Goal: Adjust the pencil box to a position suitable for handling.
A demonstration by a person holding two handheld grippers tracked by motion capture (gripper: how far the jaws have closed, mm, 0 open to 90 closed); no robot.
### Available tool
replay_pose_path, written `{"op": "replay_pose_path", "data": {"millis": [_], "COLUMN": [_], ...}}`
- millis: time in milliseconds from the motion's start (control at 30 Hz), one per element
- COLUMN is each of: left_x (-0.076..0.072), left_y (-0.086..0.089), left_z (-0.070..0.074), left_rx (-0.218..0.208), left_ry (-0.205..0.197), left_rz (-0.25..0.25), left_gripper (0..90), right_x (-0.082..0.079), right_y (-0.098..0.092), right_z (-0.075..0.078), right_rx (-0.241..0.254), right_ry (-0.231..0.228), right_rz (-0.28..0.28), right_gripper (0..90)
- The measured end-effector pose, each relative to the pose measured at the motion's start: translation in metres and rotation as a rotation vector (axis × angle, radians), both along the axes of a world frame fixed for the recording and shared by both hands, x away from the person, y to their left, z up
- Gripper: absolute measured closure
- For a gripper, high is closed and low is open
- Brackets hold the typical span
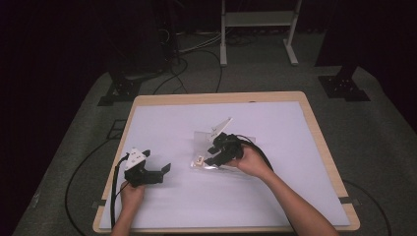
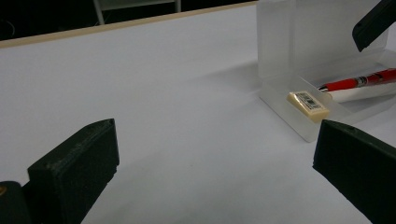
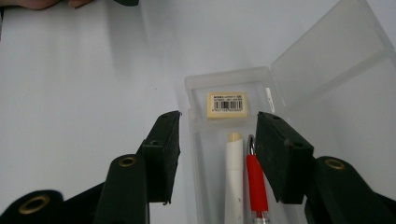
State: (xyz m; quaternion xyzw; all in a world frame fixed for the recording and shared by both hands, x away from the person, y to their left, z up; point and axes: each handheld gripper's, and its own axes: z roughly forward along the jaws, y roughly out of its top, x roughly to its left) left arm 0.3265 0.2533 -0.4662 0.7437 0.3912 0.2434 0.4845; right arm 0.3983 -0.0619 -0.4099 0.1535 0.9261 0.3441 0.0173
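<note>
A clear plastic case point(image 1: 223, 142) lies open at the table's middle, its lid point(image 3: 336, 51) standing up at the far side. Inside lie a cream eraser point(image 3: 227, 104) with a barcode label, a white stick point(image 3: 235, 172) and a red pen point(image 3: 257, 184). My right gripper point(image 3: 217, 140) hovers open just above the case, jaws on either side of the stick and pen, pressing on nothing. In the high view that right gripper point(image 1: 212, 155) sits over the case's near end. My left gripper point(image 1: 160, 164) rests at the front left, open and empty, pointing toward the case point(image 2: 280, 98) and eraser point(image 2: 308, 105).
A white sheet point(image 1: 275, 147) covers the wooden table point(image 1: 319, 142). Cables point(image 1: 115, 189) trail off the front left corner. Beyond the far edge stand a white metal frame point(image 1: 258, 29) and black stand feet point(image 1: 344, 86) on the floor.
</note>
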Motion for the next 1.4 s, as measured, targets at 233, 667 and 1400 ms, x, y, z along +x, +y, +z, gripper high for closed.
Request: {"op": "replay_pose_path", "data": {"millis": [233,667,1400], "left_x": [0.000,0.000,0.000], "left_y": [0.000,0.000,-0.001], "left_z": [0.000,0.000,0.000], "left_rx": [0.000,-0.002,-0.006], "left_ry": [0.000,0.002,0.001], "left_rz": [0.001,0.003,0.006], "left_gripper": [0.0,0.0,0.0], "right_x": [-0.003,-0.008,-0.017], "right_y": [-0.013,-0.035,-0.063], "right_z": [0.003,0.004,0.007], "right_rx": [0.008,0.019,0.034], "right_ry": [0.003,-0.004,0.000], "right_rz": [-0.019,-0.037,-0.077], "right_gripper": [48.3,46.5,43.8]}}
